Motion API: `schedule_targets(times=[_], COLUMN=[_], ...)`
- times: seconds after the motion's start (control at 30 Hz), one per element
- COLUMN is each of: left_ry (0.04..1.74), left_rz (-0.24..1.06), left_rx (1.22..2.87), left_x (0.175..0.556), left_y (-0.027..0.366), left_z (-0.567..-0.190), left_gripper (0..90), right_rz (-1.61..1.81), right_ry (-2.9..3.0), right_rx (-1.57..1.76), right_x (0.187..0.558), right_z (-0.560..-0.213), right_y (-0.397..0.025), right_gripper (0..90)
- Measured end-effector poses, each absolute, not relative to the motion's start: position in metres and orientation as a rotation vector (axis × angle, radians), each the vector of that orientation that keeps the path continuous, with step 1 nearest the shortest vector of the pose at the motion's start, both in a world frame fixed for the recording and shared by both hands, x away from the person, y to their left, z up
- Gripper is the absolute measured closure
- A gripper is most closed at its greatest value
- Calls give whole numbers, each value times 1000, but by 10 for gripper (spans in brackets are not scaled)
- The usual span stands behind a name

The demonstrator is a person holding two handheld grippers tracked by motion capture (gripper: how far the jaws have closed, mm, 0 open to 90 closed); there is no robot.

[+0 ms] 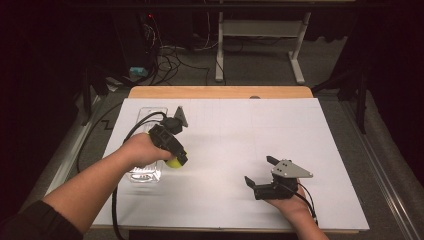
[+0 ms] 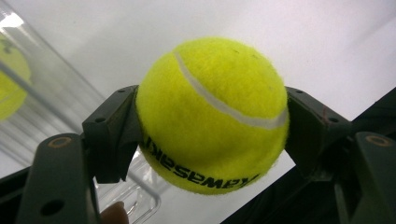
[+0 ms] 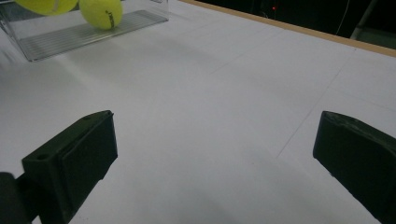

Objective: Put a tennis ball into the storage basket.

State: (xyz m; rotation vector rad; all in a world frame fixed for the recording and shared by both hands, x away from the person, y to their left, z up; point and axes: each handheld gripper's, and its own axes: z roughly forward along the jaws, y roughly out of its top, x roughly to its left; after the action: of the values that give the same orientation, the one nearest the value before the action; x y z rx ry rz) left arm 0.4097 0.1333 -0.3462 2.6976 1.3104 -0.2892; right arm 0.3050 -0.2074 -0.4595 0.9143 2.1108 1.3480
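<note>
At left of the frame, the left gripper (image 1: 176, 159) clamps a tennis ball (image 2: 212, 114) that could slip from its shallow hold and roll, while the right gripper (image 1: 260, 174) rests wide open.

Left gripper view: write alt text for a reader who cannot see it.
A yellow tennis ball is clamped between the two black jaws of the left tool, above a white table. A clear plastic tray lies at left, with another yellow ball seen through its wall.
</note>
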Motion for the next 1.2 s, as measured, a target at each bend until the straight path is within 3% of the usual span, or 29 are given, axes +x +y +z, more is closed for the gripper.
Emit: schedule_targets(times=[1.2], left_ry=[1541], left_rz=[-197], left_rx=[2601], left_x=[424], left_y=[211], left_z=[-334], left_gripper=[272], right_rz=[1348], right_ry=[2107], right_rx=[908], right_x=[305], right_z=[-459], right_y=[-207], right_gripper=[0])
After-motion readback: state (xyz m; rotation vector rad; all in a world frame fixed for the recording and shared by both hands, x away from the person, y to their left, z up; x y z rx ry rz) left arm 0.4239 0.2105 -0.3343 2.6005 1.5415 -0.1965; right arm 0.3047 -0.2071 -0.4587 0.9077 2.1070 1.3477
